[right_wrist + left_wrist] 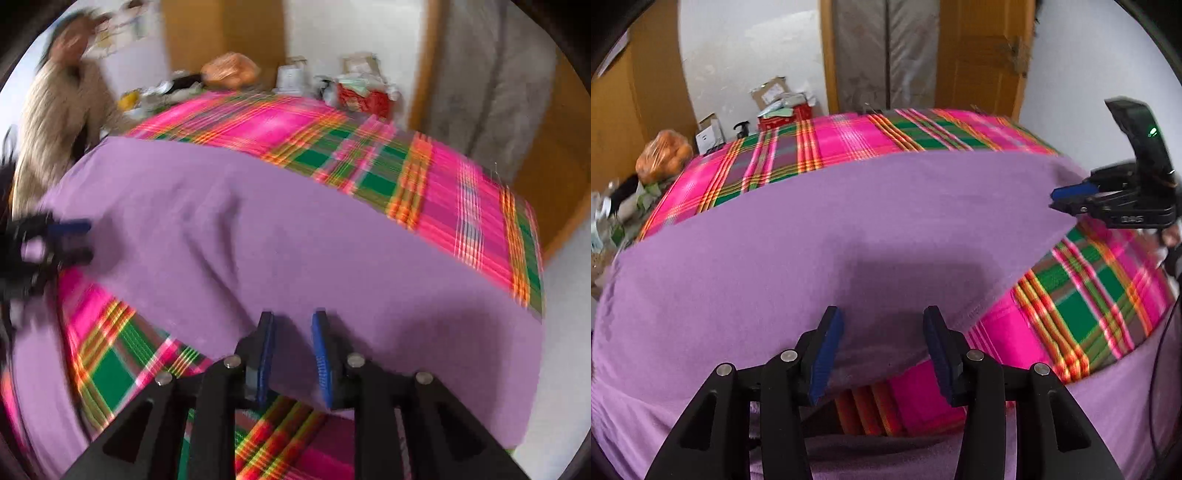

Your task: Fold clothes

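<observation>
Purple garment (820,236) spans frame centre over plaid bedspread (849,136), its near edge raised. Left gripper (882,354) and right gripper (293,360) are both parted, fabric between fingers; edge lifted, likely for folding.

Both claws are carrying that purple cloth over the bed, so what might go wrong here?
1. The left claw stands open around the purple cloth, so that edge may drop.
2. The cloth sags between the claws and may land creased on the plaid cover.
3. The right claw looks only partly closed and might slip.
</observation>
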The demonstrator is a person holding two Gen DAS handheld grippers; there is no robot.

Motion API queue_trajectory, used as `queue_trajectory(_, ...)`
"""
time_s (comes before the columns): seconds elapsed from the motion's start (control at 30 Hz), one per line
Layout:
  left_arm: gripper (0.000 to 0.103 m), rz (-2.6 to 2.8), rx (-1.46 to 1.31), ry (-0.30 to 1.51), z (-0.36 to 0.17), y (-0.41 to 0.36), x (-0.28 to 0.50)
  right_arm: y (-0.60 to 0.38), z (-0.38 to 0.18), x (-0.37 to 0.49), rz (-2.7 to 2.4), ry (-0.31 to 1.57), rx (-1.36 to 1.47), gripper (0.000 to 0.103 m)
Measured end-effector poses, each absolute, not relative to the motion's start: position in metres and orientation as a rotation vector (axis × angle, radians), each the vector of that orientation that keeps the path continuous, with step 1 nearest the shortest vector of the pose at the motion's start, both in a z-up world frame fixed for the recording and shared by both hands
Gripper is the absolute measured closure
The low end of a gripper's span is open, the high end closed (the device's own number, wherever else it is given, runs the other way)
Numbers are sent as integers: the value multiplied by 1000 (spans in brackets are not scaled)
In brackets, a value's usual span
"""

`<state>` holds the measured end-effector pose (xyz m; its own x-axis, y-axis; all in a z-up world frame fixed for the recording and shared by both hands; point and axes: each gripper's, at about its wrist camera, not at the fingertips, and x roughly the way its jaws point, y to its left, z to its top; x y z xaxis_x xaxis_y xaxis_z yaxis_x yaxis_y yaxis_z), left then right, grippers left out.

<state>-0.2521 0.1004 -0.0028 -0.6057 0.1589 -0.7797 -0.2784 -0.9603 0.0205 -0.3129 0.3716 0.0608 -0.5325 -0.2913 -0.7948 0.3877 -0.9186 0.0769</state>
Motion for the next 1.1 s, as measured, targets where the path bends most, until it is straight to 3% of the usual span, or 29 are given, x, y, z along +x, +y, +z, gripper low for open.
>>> queue_trajectory(0.37, 55, 2611, -1243, 135, 5, 91, -250, 373, 77, -302, -2339, 225, 1254, 79)
queue_trajectory(0.53, 55, 2602, -1260, 152, 1, 96, -254, 339, 72, -283, -2153, 437, 1194, 78)
queue_trajectory(0.67, 55, 2603, -1263, 195, -1, 100, -253, 367, 80, -280, -2233, 591, 1313, 78)
queue_trajectory(0.8, 55, 2607, -1262, 202, -1, 100, -252, 438, 86, -314, -2681, 312, 1431, 77)
queue_trajectory(0.9, 55, 2607, -1261, 200, -2, 98, -253, 466, 76, -327, -2745, -41, 1374, 77)
queue_trajectory(0.97, 55, 2610, -1260, 207, -2, 99, -252, 473, 69, -331, -2772, -37, 1355, 81)
queue_trajectory(1.03, 55, 2610, -1260, 206, -2, 98, -253, 483, 70, -335, -2924, 50, 1402, 69)
queue_trajectory(1.1, 55, 2610, -1260, 199, -2, 98, -254, 506, 74, -334, -3063, 19, 1457, 69)
